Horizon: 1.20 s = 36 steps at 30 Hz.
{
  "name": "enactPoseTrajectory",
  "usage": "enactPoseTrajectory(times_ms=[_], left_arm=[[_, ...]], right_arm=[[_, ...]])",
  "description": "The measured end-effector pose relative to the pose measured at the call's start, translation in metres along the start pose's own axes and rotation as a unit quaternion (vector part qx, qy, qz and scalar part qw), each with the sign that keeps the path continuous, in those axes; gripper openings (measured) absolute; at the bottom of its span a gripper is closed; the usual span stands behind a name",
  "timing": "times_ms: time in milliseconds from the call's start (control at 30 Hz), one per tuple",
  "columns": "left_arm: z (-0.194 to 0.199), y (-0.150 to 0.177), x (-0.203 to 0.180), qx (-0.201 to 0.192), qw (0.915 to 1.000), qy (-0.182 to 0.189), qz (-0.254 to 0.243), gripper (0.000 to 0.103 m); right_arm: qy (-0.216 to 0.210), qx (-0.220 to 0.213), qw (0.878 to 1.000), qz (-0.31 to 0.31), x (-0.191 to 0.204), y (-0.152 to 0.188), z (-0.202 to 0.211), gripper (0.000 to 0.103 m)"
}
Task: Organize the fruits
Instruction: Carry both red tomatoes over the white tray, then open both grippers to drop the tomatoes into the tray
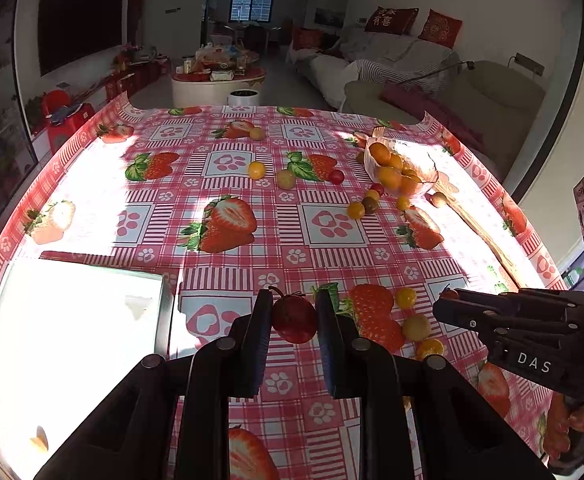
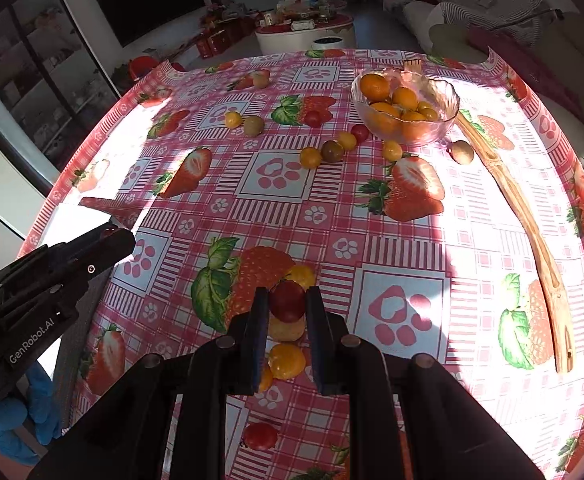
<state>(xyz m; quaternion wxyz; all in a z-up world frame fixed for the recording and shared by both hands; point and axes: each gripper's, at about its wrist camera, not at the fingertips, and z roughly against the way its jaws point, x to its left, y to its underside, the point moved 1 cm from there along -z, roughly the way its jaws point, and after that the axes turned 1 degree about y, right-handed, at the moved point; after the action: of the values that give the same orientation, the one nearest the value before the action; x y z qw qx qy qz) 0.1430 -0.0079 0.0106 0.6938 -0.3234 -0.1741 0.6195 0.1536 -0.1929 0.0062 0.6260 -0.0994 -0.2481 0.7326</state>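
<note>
Left wrist view, my left fingers (image 1: 294, 320): clenched on a red cherry tomato (image 1: 294, 319), held above the surface (image 1: 227, 268), its stem up and to the left.
Left wrist view, white tray (image 1: 79, 320): it lay just to the left of my left fingers, glaring in the sun, so I could not tell what it held.
Left wrist view, glass bowl (image 1: 402, 170): it stood well ahead and to the right, with orange fruits in it and loose tomatoes around its near side.
Left wrist view, my right gripper (image 1: 452, 308): it came in from the right, low over the yellow tomatoes (image 1: 416, 326) beside me.
Right wrist view, my right fingers (image 2: 287, 308): a second red tomato (image 2: 287, 300) sat squarely between them and they looked closed on it, though contact on both sides was not plain.
Right wrist view, glass bowl (image 2: 406, 106): far ahead and slightly right, nearer this hand than the left.
Right wrist view, wooden fork (image 2: 520, 208): it lay long along the right side, from the bowl toward me.
Judgement: each hand's fruit likely went to its nearer holder.
</note>
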Motion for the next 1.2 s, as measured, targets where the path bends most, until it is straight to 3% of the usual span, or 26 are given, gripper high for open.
enactPoseTrajectory(times_ms=[367,600,967,1200], left_arm=[[0.058,0.032,0.069,-0.011,0.9984,-0.048,0.029,0.023],[0.073,0.052,0.123,-0.004,0.9948,-0.085,0.056,0.023],[0.062,0.064,0.184,0.014,0.988,-0.121,0.096,0.023],[0.041,0.064,0.196,0.036,0.9858,-0.135,0.093,0.023]], right_arm=[[-0.021,0.004,0.999,0.047,0.066,0.004,0.009,0.02],[-0.044,0.015,0.996,0.082,0.121,0.003,0.001,0.02],[-0.078,0.038,0.989,0.123,0.2,-0.01,-0.031,0.02],[-0.088,0.059,0.986,0.131,0.228,-0.021,-0.06,0.02]])
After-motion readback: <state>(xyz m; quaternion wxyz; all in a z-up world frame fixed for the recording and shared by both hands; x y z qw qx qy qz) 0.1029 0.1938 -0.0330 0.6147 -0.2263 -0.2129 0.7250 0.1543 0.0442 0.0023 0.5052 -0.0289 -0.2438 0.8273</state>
